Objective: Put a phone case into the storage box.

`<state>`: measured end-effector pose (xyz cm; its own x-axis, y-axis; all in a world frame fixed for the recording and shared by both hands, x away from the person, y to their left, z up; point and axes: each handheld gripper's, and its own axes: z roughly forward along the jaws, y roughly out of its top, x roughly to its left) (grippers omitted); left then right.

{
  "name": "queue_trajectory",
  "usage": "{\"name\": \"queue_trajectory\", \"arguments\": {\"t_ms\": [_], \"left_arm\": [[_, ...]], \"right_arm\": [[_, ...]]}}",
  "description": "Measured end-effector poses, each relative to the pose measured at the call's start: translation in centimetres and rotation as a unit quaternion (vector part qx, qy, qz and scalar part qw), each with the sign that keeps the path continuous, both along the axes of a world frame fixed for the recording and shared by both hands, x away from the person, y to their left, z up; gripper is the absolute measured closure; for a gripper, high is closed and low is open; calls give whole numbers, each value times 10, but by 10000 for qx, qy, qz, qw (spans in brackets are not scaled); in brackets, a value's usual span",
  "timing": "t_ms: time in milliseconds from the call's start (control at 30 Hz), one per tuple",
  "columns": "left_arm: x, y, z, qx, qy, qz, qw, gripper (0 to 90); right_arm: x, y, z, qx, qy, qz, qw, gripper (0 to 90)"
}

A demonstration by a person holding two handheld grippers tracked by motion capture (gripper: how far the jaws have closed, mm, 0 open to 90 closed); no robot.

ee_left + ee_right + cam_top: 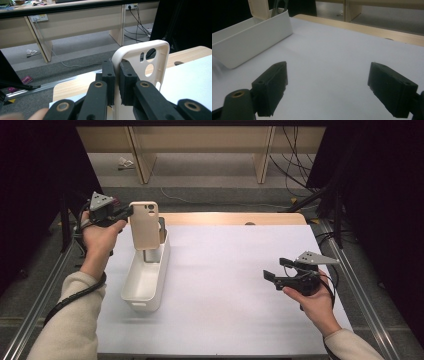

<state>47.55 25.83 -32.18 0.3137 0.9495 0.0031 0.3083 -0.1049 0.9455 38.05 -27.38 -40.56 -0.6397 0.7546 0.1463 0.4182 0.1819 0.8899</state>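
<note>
Above the white surface [225, 285], the phone case [145, 225], clamped by the left claw [127, 212], was best lowered upright into the bin [142, 292], the right claw [275, 270] left released.

The phone case [258, 8] is cut off by the top edge; the object [279, 6] behind it is partly hidden and cannot be identified.

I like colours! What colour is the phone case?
Cream-beige phone case; clearest in the high view.

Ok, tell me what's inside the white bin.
The white bin holds a dark scissor-like tool at its far end. The phone case, clamped in the left gripper, covers most of it.
</note>
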Motion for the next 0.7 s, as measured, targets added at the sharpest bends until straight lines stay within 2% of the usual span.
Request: {"name": "queue_trajectory", "arguments": {"t_ms": [700], "left_arm": [[10, -4, -10, -4, 68, 3, 10000, 838]], "right_arm": [[0, 0, 0, 2, 2, -1, 10000, 171]]}}
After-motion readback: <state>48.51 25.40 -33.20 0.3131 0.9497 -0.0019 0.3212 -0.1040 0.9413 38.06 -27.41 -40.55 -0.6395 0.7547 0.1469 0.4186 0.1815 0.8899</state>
